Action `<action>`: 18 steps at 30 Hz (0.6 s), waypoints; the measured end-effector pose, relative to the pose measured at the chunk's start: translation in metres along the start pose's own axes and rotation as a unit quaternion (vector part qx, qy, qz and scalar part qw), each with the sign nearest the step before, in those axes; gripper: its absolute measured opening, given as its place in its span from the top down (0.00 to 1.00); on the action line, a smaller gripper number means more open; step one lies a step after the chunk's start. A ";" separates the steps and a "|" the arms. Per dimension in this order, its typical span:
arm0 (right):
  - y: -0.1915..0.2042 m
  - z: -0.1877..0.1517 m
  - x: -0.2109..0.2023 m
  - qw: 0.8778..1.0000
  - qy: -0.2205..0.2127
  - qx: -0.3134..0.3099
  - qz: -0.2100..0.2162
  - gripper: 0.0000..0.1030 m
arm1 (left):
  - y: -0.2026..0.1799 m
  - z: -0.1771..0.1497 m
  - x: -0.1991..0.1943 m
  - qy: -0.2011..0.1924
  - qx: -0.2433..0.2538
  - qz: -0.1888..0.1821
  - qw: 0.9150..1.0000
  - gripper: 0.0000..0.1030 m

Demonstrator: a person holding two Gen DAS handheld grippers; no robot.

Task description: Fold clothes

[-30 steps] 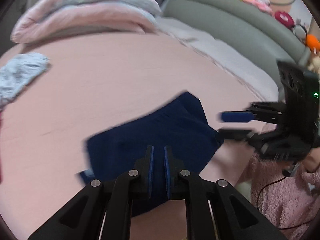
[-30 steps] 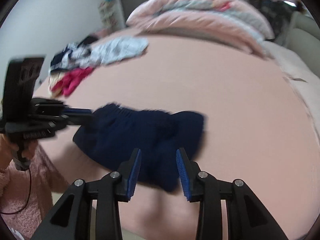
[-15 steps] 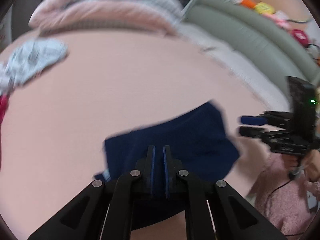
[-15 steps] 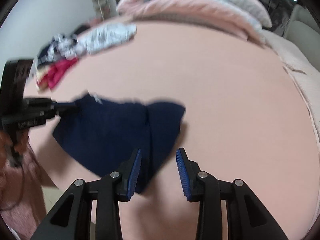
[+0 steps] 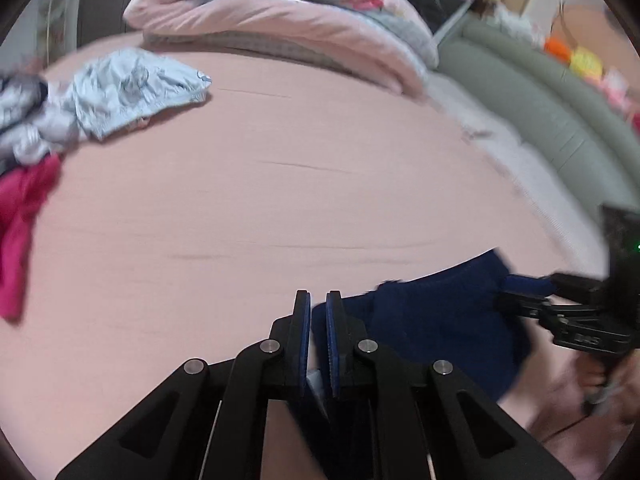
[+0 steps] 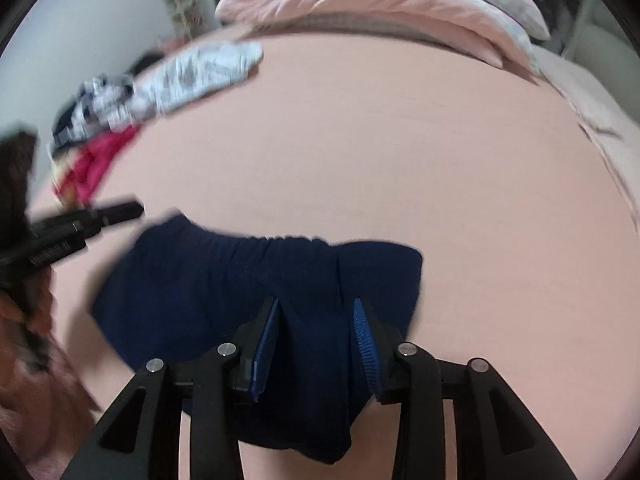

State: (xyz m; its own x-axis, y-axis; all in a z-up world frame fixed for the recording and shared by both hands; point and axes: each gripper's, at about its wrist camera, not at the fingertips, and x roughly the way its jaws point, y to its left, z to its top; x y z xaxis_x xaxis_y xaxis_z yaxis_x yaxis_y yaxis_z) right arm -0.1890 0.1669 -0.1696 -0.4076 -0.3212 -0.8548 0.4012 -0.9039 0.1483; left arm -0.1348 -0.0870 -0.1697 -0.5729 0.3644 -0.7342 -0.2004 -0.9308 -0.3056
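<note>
A dark navy-blue cloth garment (image 6: 256,288) lies on a plain salmon-pink bed sheet (image 6: 400,152). The crumpled pale-blue printed garment (image 5: 136,88) sits by a magenta cloth piece (image 5: 20,216). The pale-pink quilt (image 5: 280,12) shows grey and floral bands beside a grey-green padded headboard (image 5: 540,96).

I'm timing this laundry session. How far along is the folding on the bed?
Early. No finished fold shows anywhere. In hand: the navy garment lies spread near the bed's edge, the left gripper shut beside it, the right gripper parted over it. Left: the pale blue garment and the magenta one lie crumpled in a pile.
</note>
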 end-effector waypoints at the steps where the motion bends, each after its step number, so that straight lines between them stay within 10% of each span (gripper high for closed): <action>1: 0.001 -0.001 -0.004 1.000 -0.005 0.001 -0.010 0.63 | -0.001 -0.002 -0.004 -0.005 0.000 -0.018 1.000 0.94; 6: -0.010 -0.033 -0.029 0.998 -0.029 0.039 -0.045 0.63 | -0.050 -0.023 0.010 0.016 0.067 -0.069 0.995 0.93; 10: -0.017 -0.052 -0.028 0.998 -0.008 0.034 -0.055 0.63 | -0.073 -0.040 0.018 0.052 0.119 -0.027 0.991 0.93; 13: -0.014 -0.063 -0.011 0.995 0.041 0.002 -0.090 0.60 | -0.052 -0.040 0.018 0.059 0.070 -0.003 0.996 0.93; 18: -0.047 -0.051 -0.040 0.986 0.011 0.166 0.020 0.53 | -0.004 -0.037 -0.020 0.006 -0.068 -0.058 0.996 0.89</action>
State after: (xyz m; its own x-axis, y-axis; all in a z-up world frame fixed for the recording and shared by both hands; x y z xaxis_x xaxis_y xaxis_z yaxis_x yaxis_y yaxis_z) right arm -0.1495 0.2366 -0.1684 -0.3779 -0.3562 -0.8546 0.1252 -0.9342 0.3340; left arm -0.0934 -0.0894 -0.1765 -0.5416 0.4710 -0.6963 -0.1548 -0.8700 -0.4681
